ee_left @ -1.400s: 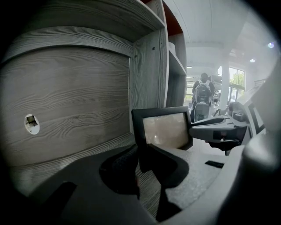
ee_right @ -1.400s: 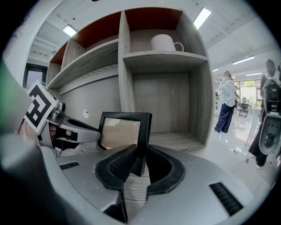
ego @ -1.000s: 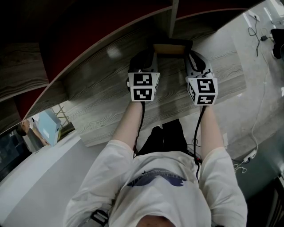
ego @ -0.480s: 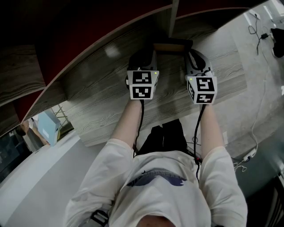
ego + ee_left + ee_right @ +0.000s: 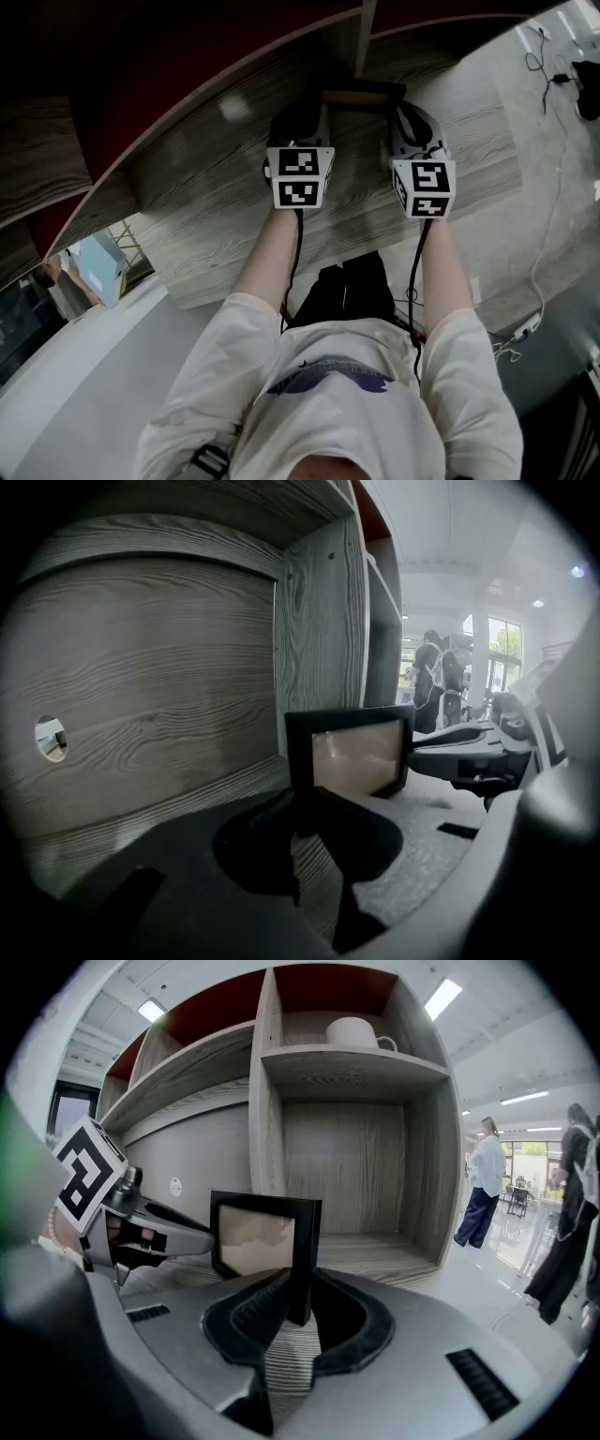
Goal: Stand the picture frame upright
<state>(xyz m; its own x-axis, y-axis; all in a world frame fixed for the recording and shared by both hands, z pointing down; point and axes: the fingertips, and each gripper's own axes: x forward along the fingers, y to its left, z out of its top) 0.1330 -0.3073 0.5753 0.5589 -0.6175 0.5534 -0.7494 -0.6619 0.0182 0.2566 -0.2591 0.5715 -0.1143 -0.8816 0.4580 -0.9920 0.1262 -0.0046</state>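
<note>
both grippers have edged toward the shelf, and the frame shows less of its face from above, so it looks nearly upright on the surface. left gripper and right gripper each keep fingers clamped on a side edge. thin black rectangular border, pale glossy picture; grey wood-grain boards; dark ribbed fingers.

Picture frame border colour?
Black all round the frame; shows best in the right gripper view.
</note>
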